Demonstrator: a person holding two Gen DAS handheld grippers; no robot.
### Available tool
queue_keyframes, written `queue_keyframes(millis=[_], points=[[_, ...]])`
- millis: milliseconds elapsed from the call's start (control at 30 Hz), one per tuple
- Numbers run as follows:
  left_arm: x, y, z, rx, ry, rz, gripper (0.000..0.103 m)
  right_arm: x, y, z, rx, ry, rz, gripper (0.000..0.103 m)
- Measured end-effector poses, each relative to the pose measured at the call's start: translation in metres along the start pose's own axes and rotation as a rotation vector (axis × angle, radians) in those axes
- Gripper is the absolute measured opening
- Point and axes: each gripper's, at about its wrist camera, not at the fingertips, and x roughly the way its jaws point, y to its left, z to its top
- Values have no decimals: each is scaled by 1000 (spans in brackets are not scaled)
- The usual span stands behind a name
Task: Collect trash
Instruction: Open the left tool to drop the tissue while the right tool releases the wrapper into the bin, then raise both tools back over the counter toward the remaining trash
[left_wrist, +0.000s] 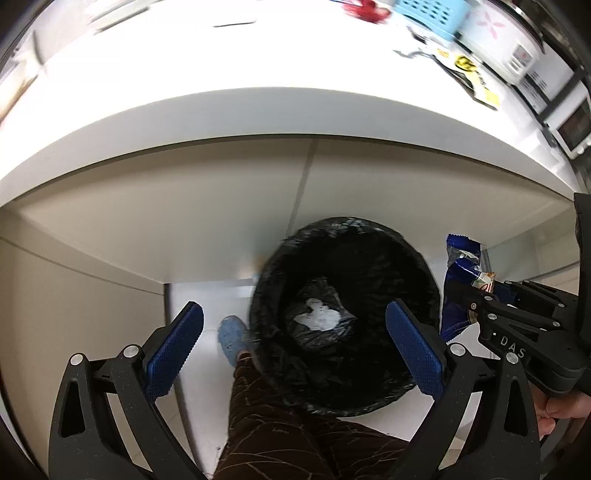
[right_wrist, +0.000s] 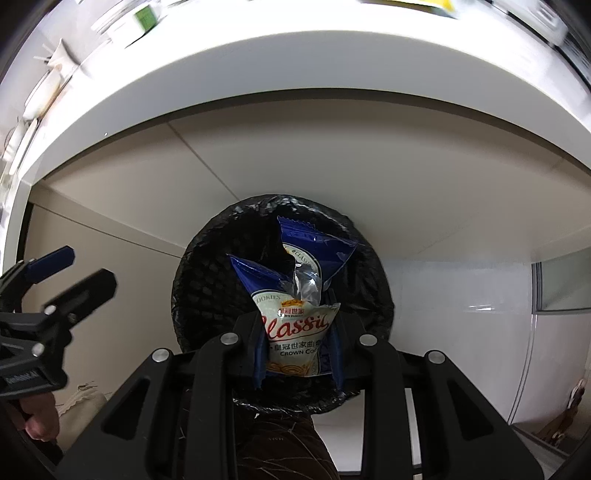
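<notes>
A round bin with a black liner (left_wrist: 369, 266) stands on the floor below the counter; a white scrap of trash (left_wrist: 317, 314) lies at its bottom. My left gripper (left_wrist: 295, 350) is open and empty above the bin. My right gripper (right_wrist: 299, 350) is shut on a torn blue and white cookie wrapper (right_wrist: 295, 325) and holds it over the bin (right_wrist: 210, 280). In the left wrist view the wrapper (left_wrist: 461, 273) and right gripper (left_wrist: 480, 295) are just right of the bin's rim. The left gripper (right_wrist: 62, 273) shows at the left of the right wrist view.
A white counter edge (left_wrist: 258, 114) overhangs the bin, with a blue basket (left_wrist: 432, 14), a rice cooker (left_wrist: 498, 40) and a yellow-black packet (left_wrist: 476, 77) on top. The person's leg (left_wrist: 295, 435) and blue shoe (left_wrist: 231, 338) are beside the bin.
</notes>
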Motion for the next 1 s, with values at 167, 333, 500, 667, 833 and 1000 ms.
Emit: queue_keyframes(millis=[167, 333, 500, 667, 833, 1000], points=[[-5, 16, -1, -27, -10, 8, 97, 5, 11, 3, -33, 10, 2, 27], [-4, 26, -3, -51, -11, 7, 97, 6, 16, 5, -47, 11, 5, 30], [-4, 31, -2, -65, -14, -1, 97, 2, 18, 7, -38, 0, 30, 53], [-16, 31, 2, -72, -33, -22, 97, -17, 13, 10, -26, -36, 14, 68], [-36, 30, 14, -85, -57, -39, 97, -38, 7, 19, -14, -81, -20, 82], [-66, 26, 31, -68, -102, -23, 97, -69, 4, 34, -7, -146, -38, 90]])
